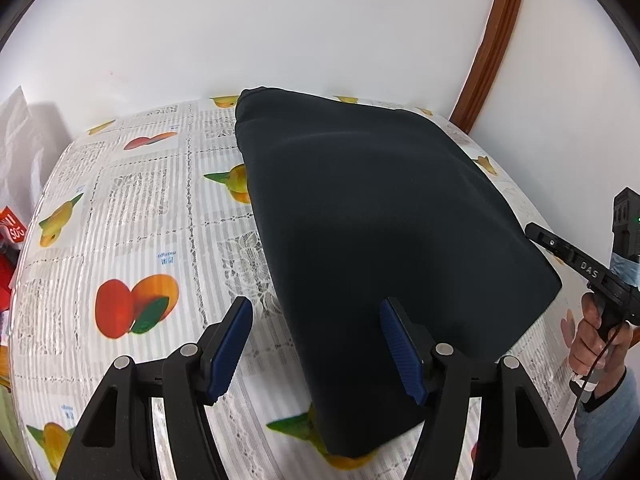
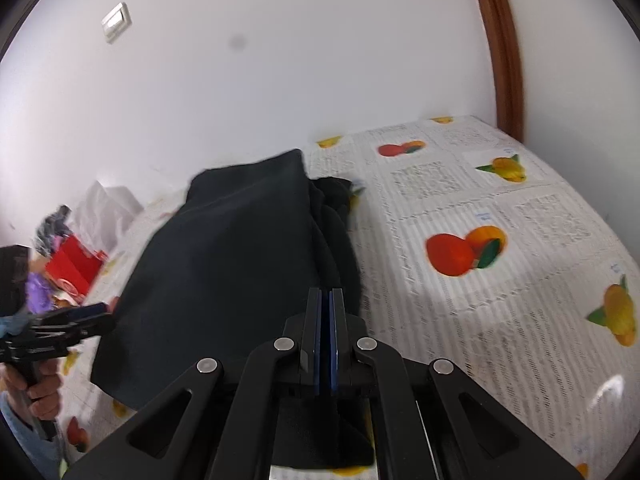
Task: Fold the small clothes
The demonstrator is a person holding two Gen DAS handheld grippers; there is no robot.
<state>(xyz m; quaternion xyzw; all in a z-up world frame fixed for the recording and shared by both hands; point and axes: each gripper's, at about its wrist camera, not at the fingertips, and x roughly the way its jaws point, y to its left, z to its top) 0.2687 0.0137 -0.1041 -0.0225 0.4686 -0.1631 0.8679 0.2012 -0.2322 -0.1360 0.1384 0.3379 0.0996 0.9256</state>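
A dark navy garment (image 1: 380,216) lies folded on the fruit-print tablecloth (image 1: 132,208). My left gripper (image 1: 316,320) is open, hovering over the garment's near left edge, with one blue pad above the cloth and the other off its side. In the right wrist view the garment (image 2: 232,256) lies ahead with bunched folds along its right side. My right gripper (image 2: 325,300) has its blue pads pressed together over the garment's near right edge; whether cloth is pinched between them is hidden. The right gripper also shows in the left wrist view (image 1: 576,260), held by a hand.
A white wall stands close behind the table. A brown wooden door frame (image 1: 488,40) rises at the right. A red box (image 2: 76,264) and white paper (image 2: 104,208) sit at the table's left end. The tablecloth (image 2: 500,240) stretches bare to the right of the garment.
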